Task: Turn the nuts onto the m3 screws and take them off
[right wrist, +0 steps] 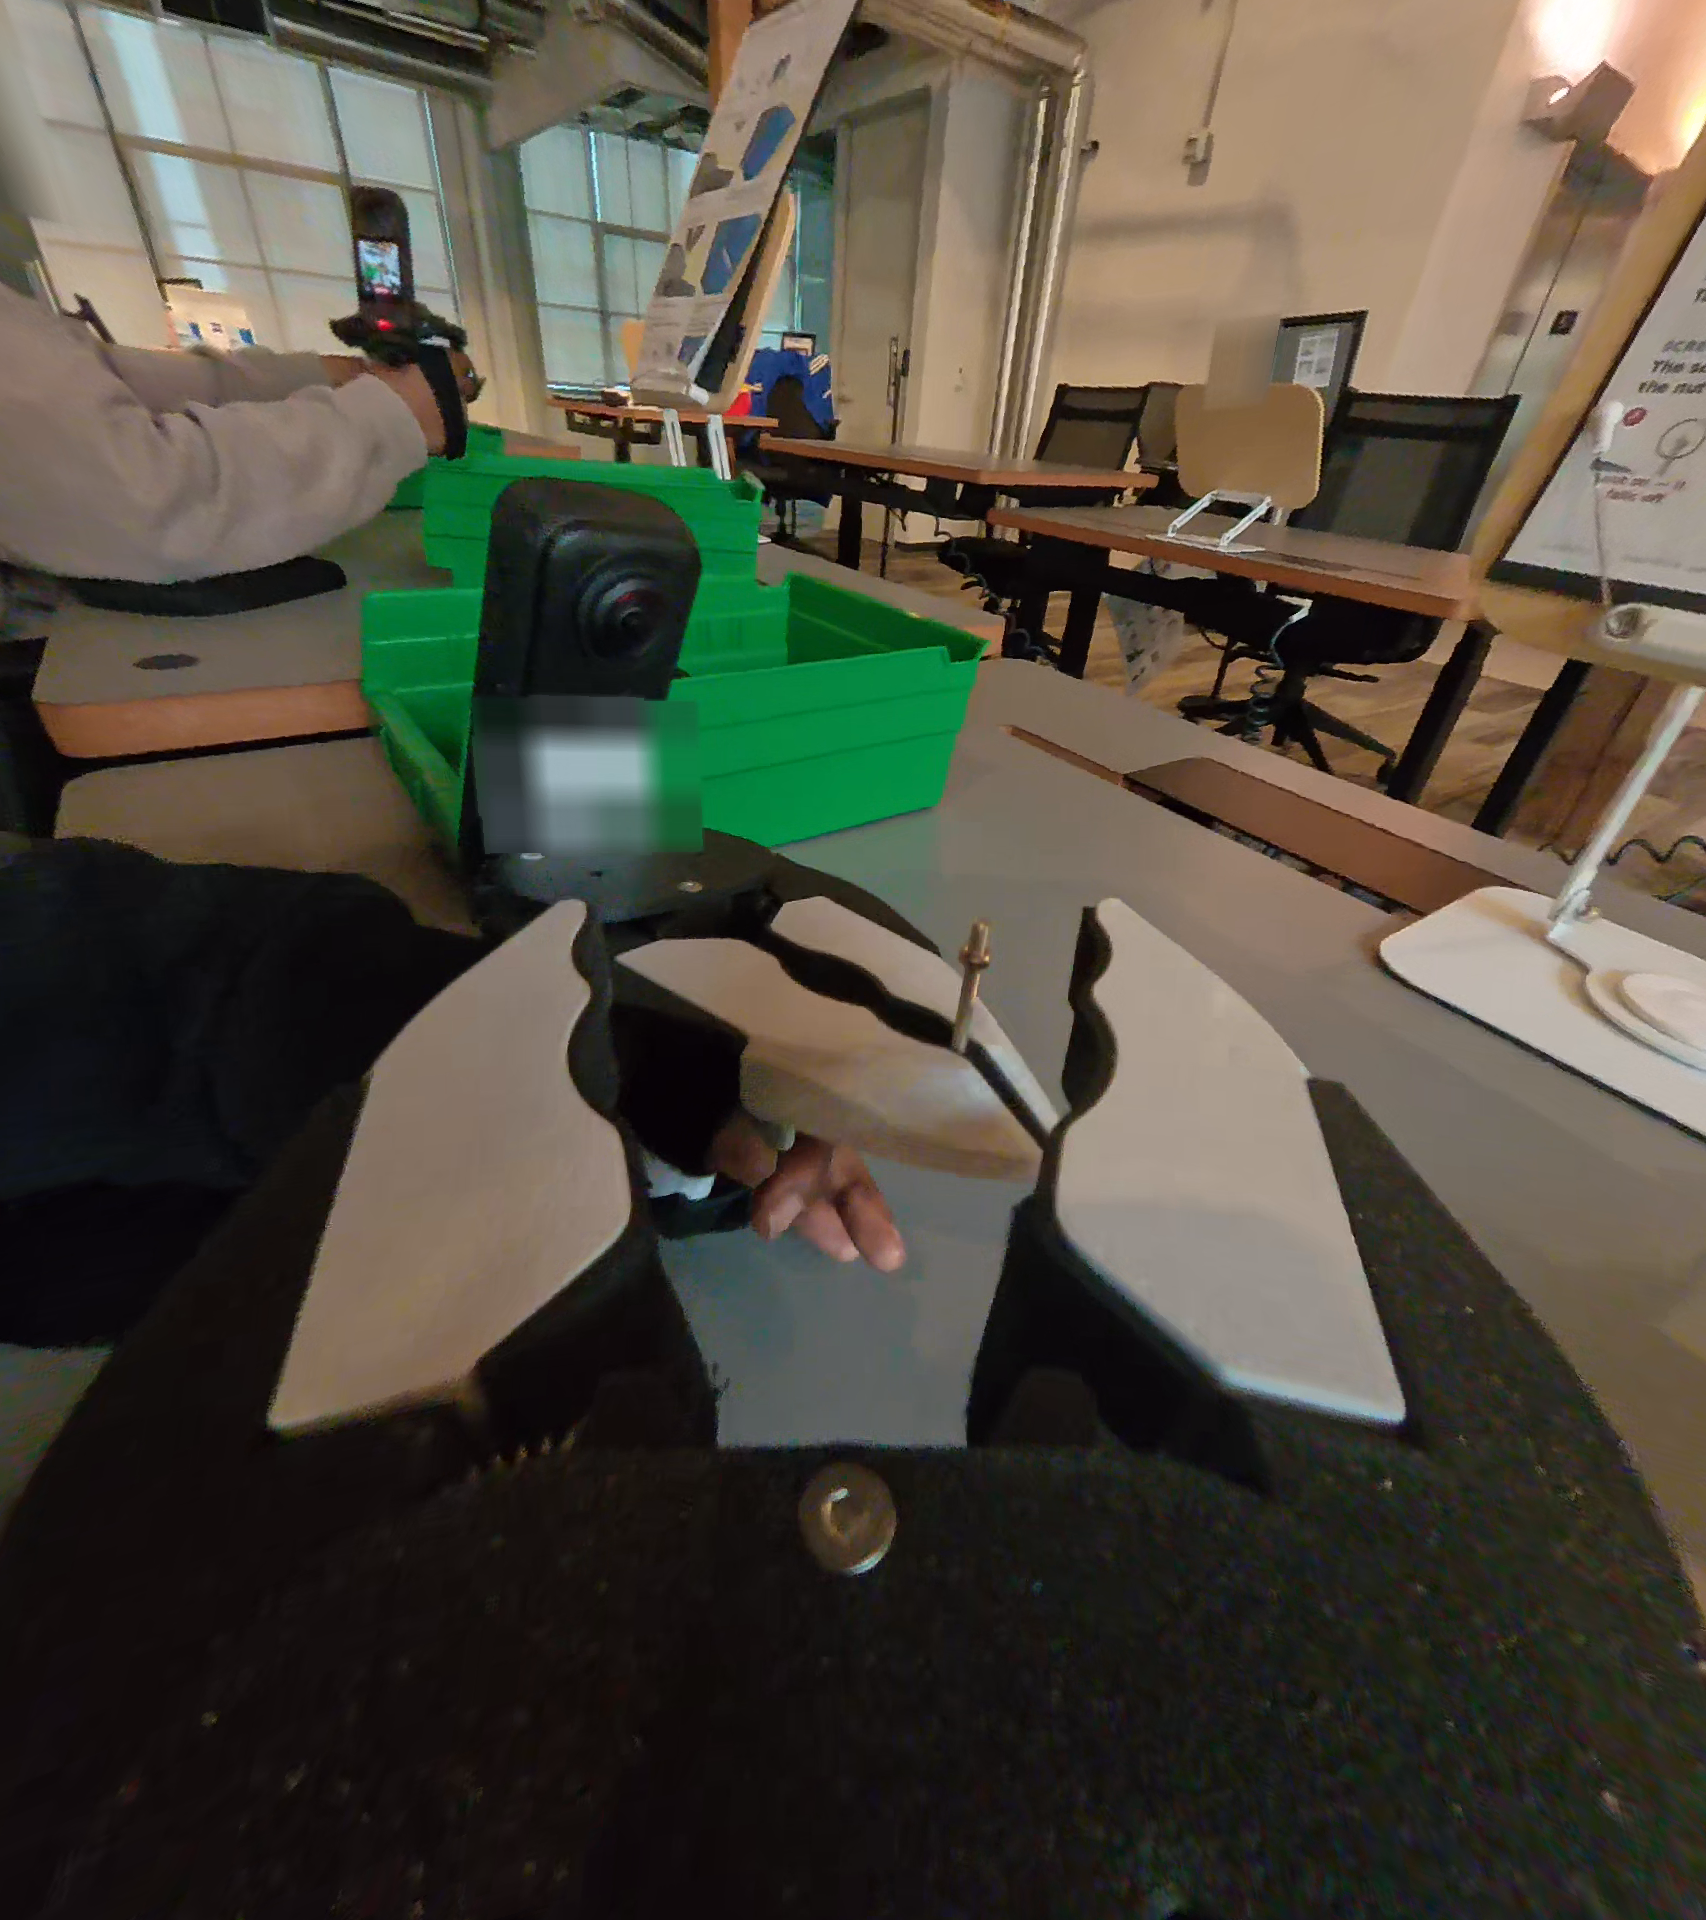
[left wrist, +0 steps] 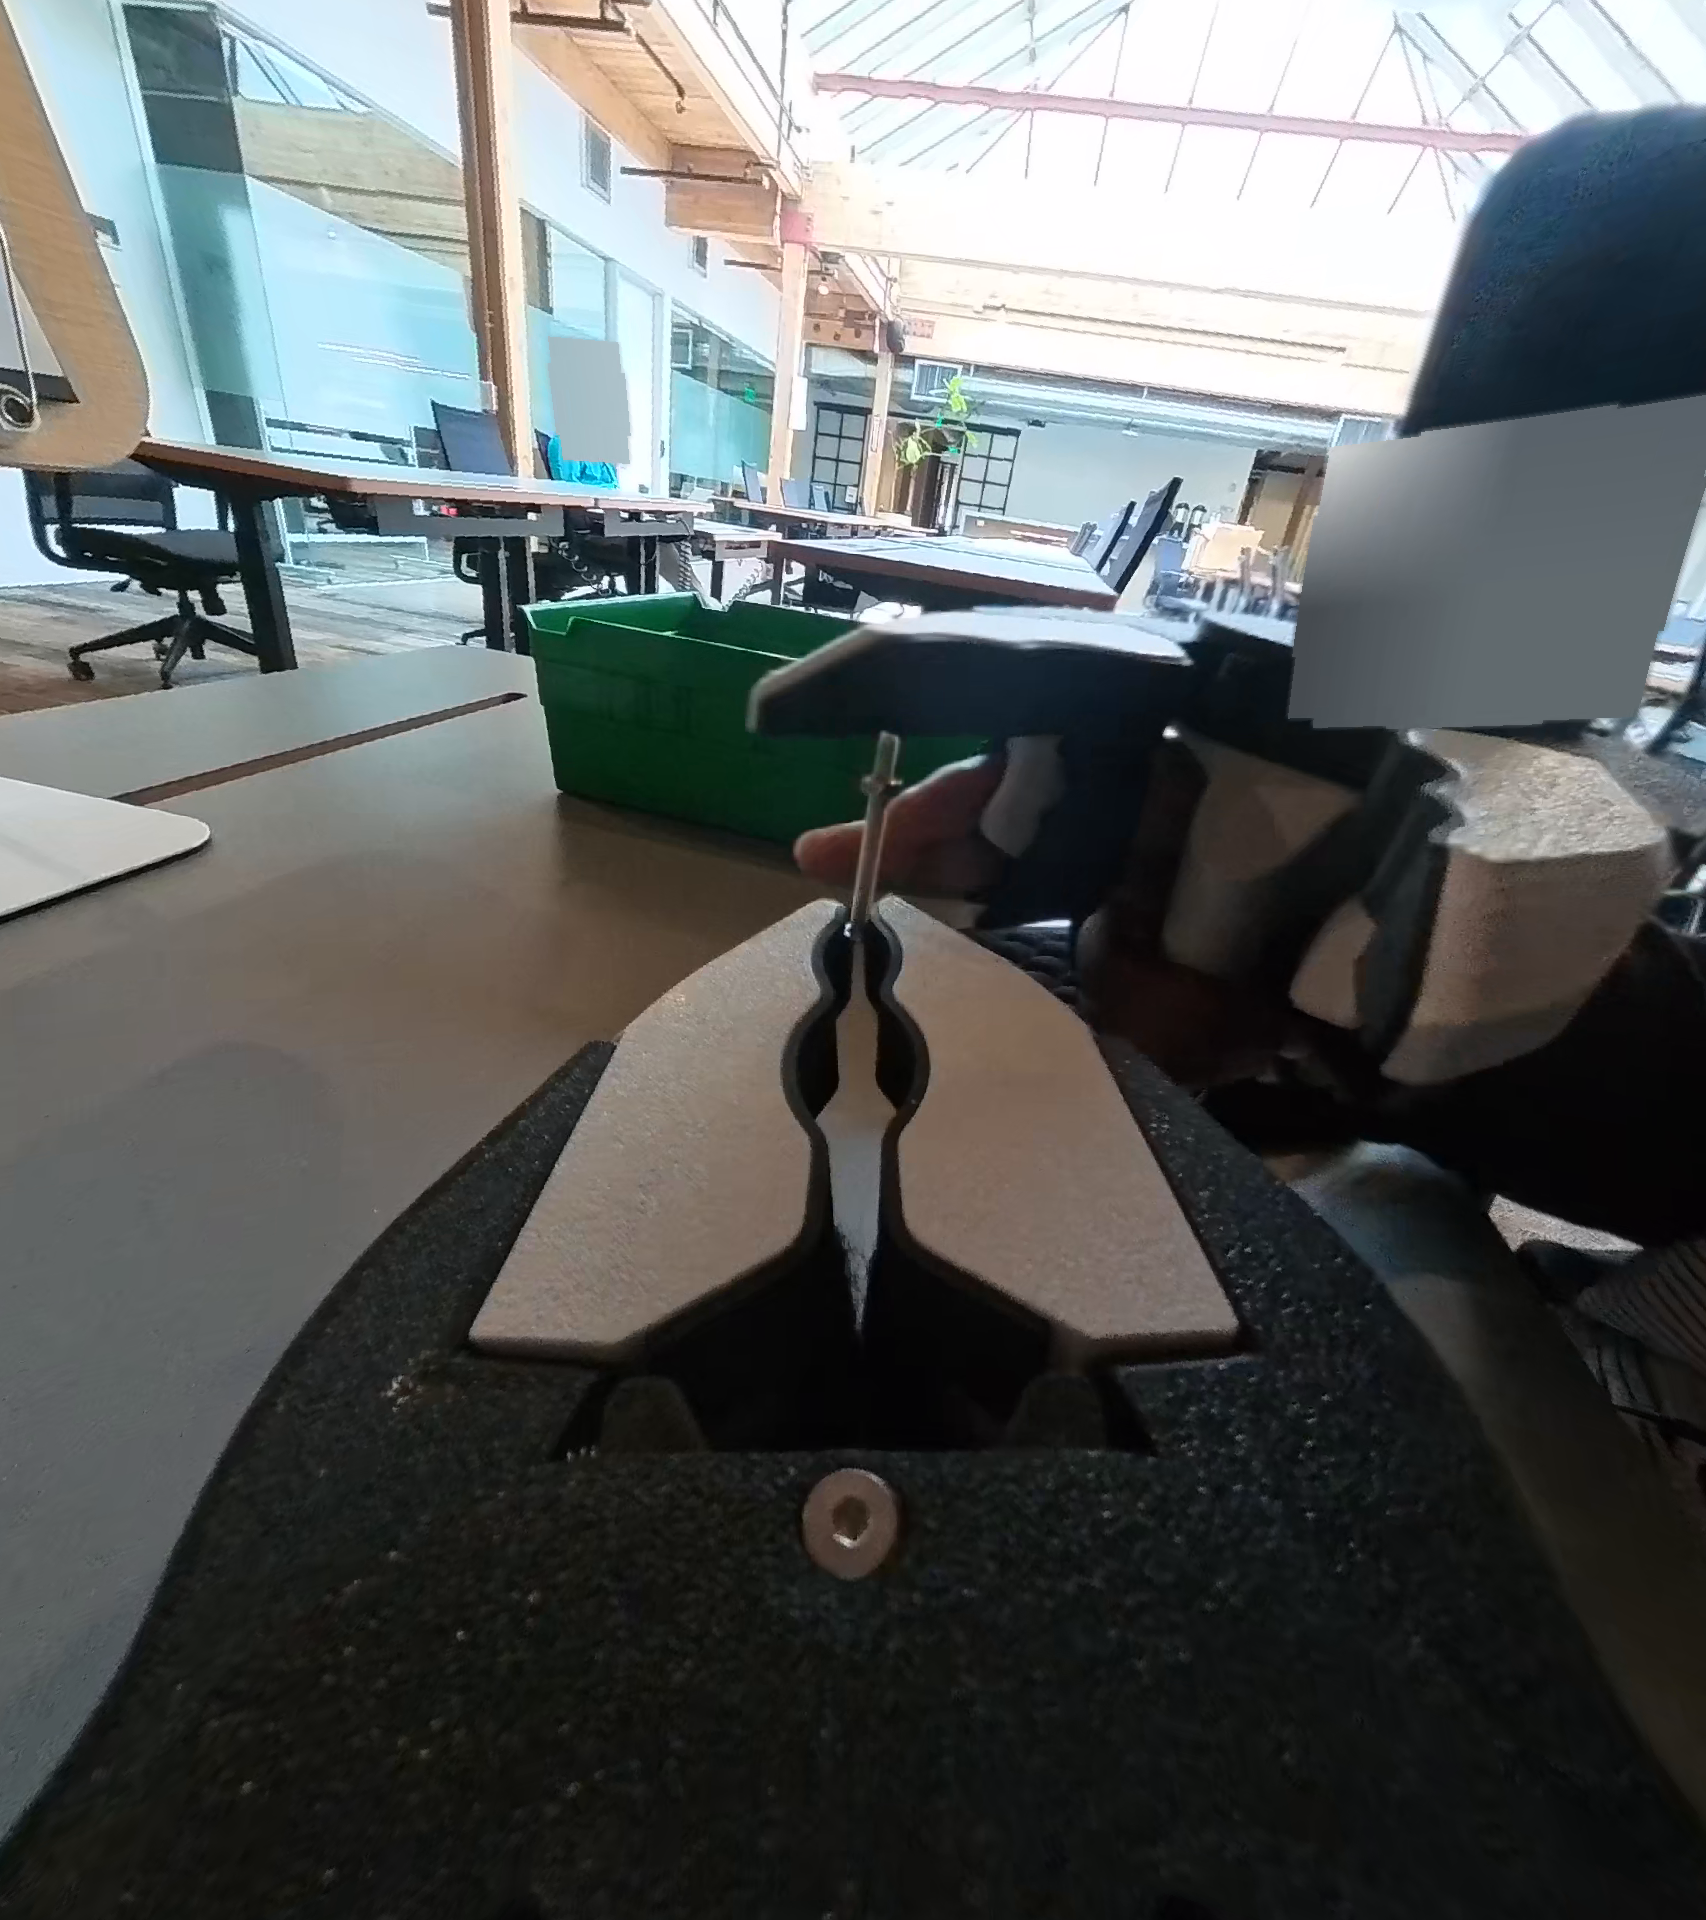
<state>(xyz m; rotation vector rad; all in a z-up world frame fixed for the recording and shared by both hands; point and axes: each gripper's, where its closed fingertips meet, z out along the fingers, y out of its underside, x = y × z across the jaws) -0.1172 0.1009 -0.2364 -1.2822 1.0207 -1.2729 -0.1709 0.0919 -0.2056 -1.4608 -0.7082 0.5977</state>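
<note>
The screw (left wrist: 868, 847)'s lower end is hidden between the left gripper (left wrist: 854, 925)'s closed fingertips. The nut (left wrist: 878, 787) near its top is too small to make out. The green bin (right wrist: 828, 717) is partly hidden behind a camera (right wrist: 589, 613) at centre frame.

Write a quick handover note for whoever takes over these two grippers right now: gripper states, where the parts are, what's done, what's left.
Left gripper: jaws shut on the screw, which stands upright from the tips.
Right gripper: jaws wide open, holding nothing, placed either side of the left gripper's tips and the screw.
Nut: threaded on the screw near its top end, a short length of screw showing above it.
Green bin: on the table behind; contents not visible.
Done: nut is on the screw.
Left, probably: close the right jaws on the nut and turn it off.
</note>
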